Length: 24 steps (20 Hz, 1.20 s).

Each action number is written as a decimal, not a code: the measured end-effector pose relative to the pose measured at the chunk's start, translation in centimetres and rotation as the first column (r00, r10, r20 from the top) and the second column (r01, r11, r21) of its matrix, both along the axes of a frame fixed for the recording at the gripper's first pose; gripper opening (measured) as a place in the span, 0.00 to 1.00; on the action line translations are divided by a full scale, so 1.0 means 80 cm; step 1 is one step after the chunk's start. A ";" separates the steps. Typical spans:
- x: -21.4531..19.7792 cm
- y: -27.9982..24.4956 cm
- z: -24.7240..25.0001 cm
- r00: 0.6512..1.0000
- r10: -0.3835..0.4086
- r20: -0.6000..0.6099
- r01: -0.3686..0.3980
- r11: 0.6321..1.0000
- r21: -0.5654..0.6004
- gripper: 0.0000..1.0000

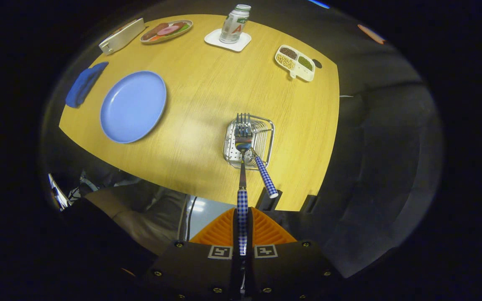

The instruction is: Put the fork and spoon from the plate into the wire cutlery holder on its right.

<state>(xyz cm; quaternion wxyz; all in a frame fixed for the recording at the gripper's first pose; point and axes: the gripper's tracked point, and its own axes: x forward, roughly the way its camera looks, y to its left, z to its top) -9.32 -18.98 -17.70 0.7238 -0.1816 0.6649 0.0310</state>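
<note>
The fork (243, 167) was pinched by the gripper (242, 225), its prongs held over the wire cutlery holder (266, 144) ahead.

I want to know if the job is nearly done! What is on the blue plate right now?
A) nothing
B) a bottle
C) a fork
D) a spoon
A: the blue plate is bare. The claw is shut on the fork above the wire cutlery holder, where the other checked-handled utensil already leans.
</note>
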 end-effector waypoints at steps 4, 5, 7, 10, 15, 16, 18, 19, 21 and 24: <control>0.006 -0.011 -0.014 0.995 0.041 -0.093 -0.045 0.998 -0.042 0.05; 0.008 -0.012 -0.019 0.992 0.049 -0.114 -0.055 0.997 -0.052 0.05; 0.007 -0.013 -0.022 0.985 0.061 -0.163 -0.074 0.994 -0.076 0.04; 0.017 -0.015 -0.032 0.971 0.081 -0.225 -0.105 0.990 -0.094 0.05; 0.035 -0.021 -0.042 0.950 0.098 -0.295 -0.141 0.982 -0.128 0.05; 0.037 -0.021 -0.042 0.946 0.101 -0.307 -0.147 0.980 -0.133 0.05; 0.041 -0.020 -0.045 0.942 0.105 -0.318 -0.154 0.979 -0.133 0.05; 0.043 -0.019 -0.046 0.941 0.110 -0.321 -0.160 0.978 -0.133 0.05; 0.046 -0.017 -0.047 0.939 0.117 -0.324 -0.168 0.977 -0.134 0.05; 0.049 -0.015 -0.048 0.938 0.124 -0.323 -0.174 0.976 -0.130 0.05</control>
